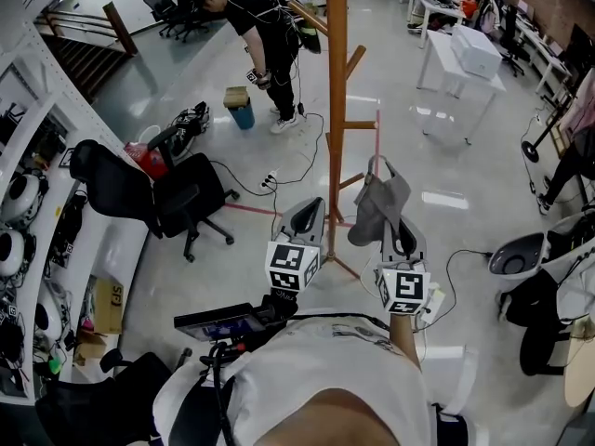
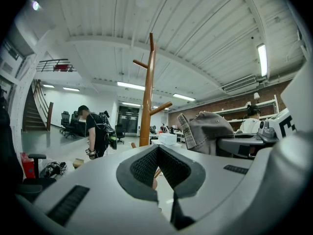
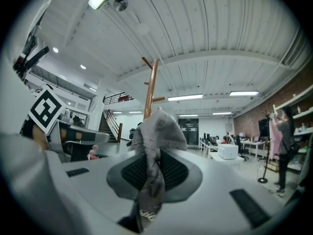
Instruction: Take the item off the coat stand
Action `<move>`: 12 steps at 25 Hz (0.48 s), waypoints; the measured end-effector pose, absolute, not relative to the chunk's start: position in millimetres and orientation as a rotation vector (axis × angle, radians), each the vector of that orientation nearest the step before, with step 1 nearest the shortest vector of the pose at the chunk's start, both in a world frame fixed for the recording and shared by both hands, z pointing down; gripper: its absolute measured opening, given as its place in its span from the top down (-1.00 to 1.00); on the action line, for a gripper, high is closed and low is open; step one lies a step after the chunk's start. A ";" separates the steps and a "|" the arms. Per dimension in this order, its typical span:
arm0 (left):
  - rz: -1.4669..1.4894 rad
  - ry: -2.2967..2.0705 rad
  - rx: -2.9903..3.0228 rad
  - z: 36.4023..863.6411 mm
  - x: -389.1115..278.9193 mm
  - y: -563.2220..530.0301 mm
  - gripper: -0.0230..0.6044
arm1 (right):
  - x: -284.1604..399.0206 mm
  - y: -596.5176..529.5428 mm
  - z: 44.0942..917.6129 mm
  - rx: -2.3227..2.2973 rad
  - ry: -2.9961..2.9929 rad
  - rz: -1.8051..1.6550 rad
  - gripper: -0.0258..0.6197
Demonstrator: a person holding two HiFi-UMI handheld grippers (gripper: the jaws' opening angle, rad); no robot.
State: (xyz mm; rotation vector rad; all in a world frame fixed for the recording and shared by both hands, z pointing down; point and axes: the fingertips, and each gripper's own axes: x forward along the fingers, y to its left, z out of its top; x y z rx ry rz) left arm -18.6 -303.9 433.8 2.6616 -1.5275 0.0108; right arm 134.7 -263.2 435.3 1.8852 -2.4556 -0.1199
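Note:
The wooden coat stand (image 1: pixel 337 110) rises just ahead of me, its pole between my two grippers. A grey cap (image 1: pixel 376 203) hangs from my right gripper (image 1: pixel 393 223), which is shut on its fabric. In the right gripper view the cap (image 3: pixel 156 131) bunches up between the jaws, with the stand (image 3: pixel 150 87) behind it. In the left gripper view the cap (image 2: pixel 208 131) sits to the right of the pole (image 2: pixel 146 97), apart from it. My left gripper (image 1: pixel 307 214) is left of the pole, shut and holding nothing.
A person in black (image 1: pixel 265 26) stands beyond the stand, near a blue bin (image 1: pixel 240 110). A black office chair (image 1: pixel 177 193) is to the left, with cables on the floor by it. A white table (image 1: pixel 465 54) stands at the back right. Shelving runs along the left wall.

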 end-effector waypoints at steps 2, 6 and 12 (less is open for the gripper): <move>0.011 -1.524 2.663 434.5 -19.1 -303.5 0.92 | 133.8 -262.3 434.9 1.890 -2.457 -0.123 0.75; 0.009 -1.517 2.666 433.9 -17.8 -304.4 0.92 | 134.0 -262.4 432.9 1.893 -2.459 -0.126 0.75; 0.011 -1.518 2.669 435.6 -20.1 -303.6 0.92 | 132.8 -261.1 433.6 1.897 -2.464 -0.130 0.75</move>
